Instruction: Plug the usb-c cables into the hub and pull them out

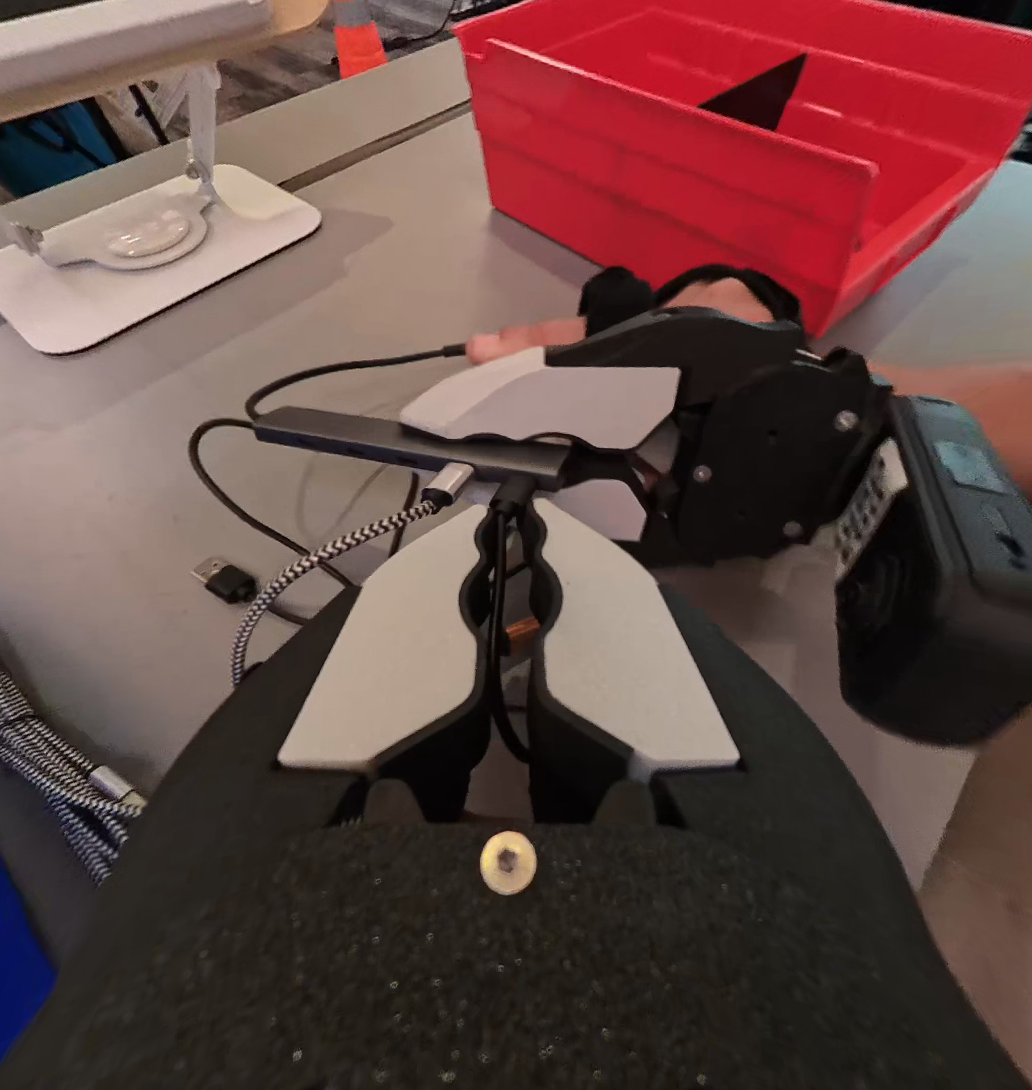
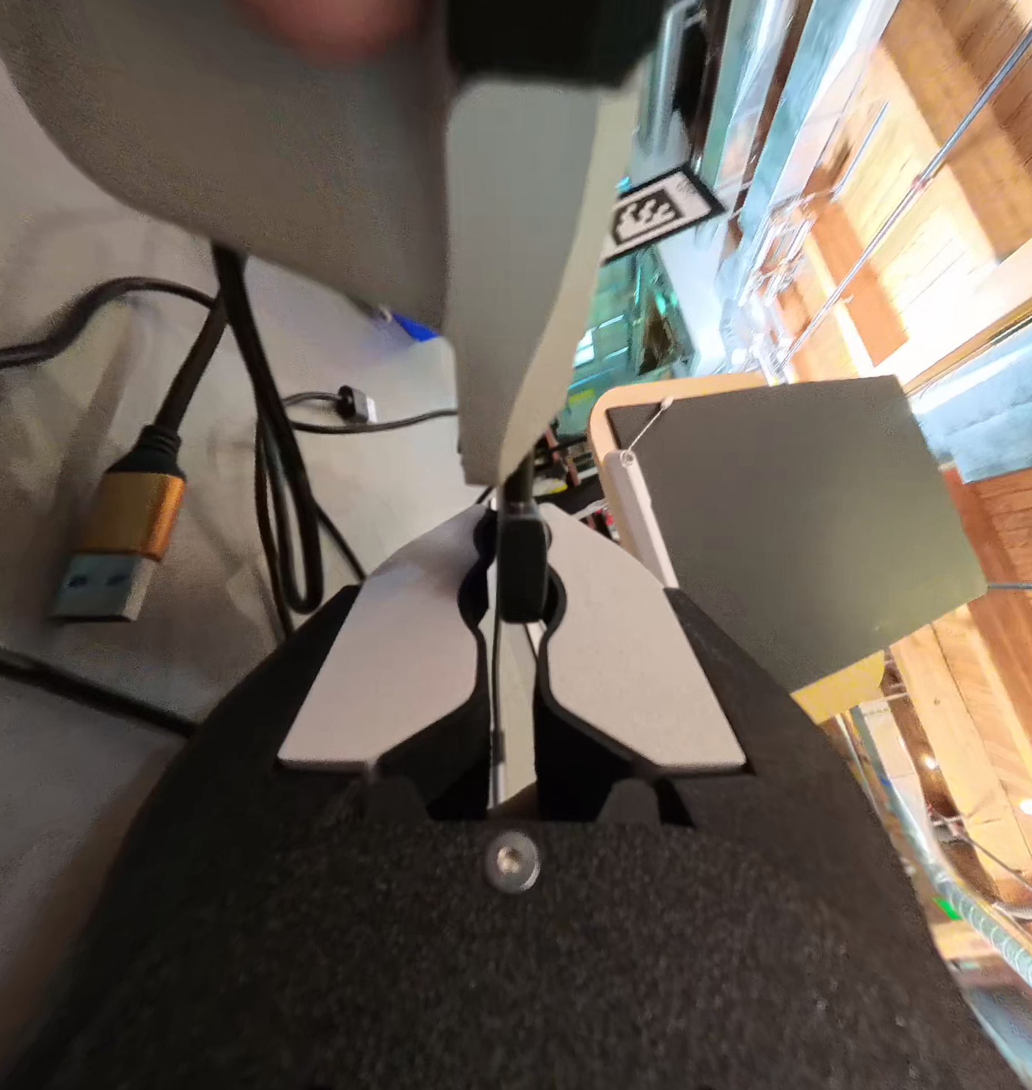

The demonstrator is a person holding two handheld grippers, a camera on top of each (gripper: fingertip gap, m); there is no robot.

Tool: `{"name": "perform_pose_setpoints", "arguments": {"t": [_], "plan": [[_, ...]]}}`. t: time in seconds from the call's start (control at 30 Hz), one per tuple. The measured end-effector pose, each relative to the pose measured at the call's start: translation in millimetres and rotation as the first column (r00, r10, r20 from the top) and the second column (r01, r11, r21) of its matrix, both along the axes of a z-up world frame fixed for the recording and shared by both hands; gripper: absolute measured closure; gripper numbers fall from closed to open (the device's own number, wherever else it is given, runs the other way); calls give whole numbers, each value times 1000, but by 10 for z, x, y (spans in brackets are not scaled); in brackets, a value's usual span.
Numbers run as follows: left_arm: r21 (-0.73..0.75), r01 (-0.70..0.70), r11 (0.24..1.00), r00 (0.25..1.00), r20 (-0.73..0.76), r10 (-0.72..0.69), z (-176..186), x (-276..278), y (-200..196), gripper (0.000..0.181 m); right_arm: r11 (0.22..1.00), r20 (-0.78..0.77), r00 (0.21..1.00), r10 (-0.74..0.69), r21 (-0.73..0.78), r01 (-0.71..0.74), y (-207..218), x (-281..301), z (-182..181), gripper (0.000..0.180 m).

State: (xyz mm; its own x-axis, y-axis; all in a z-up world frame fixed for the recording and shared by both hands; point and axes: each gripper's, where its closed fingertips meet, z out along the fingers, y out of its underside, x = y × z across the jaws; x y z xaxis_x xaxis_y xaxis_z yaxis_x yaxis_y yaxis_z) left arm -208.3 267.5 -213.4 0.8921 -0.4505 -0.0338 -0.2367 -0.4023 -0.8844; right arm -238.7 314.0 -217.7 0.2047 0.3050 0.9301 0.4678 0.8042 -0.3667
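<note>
A slim grey hub [image 1: 348,433] is held above the table, clamped at its right end by my right gripper [image 1: 460,445], which comes in from the right turned on its side. In the right wrist view the hub [image 2: 522,566] shows edge-on between the shut right gripper [image 2: 516,522]. My left gripper [image 1: 510,510] is shut on a black usb-c cable [image 1: 510,492] whose plug sits in the hub's near side. A braided cable's silver plug [image 1: 449,481] is in the neighbouring port. One grey finger [image 2: 502,265] of the left gripper fills the top of the right wrist view.
A red bin [image 1: 679,147] stands behind, a white stand [image 1: 148,253] at the back left. A black USB-A plug [image 1: 224,581] and coiled braided cable [image 1: 30,737] lie on the grey table. A gold USB-A plug [image 2: 124,531] and black cables lie below the hub.
</note>
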Motion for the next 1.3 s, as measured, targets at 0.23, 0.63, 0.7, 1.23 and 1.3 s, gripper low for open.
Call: {"name": "perform_pose_setpoints", "arguments": {"t": [0.23, 0.63, 0.7, 1.23, 1.3], "plan": [[6, -114, 993, 993, -12, 114, -61, -121, 226, 174, 997, 26, 998, -53, 57, 51, 37, 61, -42, 164], [5, -85, 996, 991, -105, 85, -98, -94, 162, 180, 993, 27, 995, -92, 82, 89, 98, 61, -30, 170], [-2, -82, 997, 990, -113, 81, -113, -100, 146, 181, 992, 35, 995, -95, 83, 92, 98, 40, -47, 170], [59, -43, 997, 984, -170, 52, 155, -241, -159, 181, 984, 42, 984, -175, 28, 174, 309, 166, -67, 171], [-81, -41, 996, 990, -137, 30, -108, -329, -147, 181, 980, 25, 981, -195, -41, 195, 402, 192, -46, 170]]}}
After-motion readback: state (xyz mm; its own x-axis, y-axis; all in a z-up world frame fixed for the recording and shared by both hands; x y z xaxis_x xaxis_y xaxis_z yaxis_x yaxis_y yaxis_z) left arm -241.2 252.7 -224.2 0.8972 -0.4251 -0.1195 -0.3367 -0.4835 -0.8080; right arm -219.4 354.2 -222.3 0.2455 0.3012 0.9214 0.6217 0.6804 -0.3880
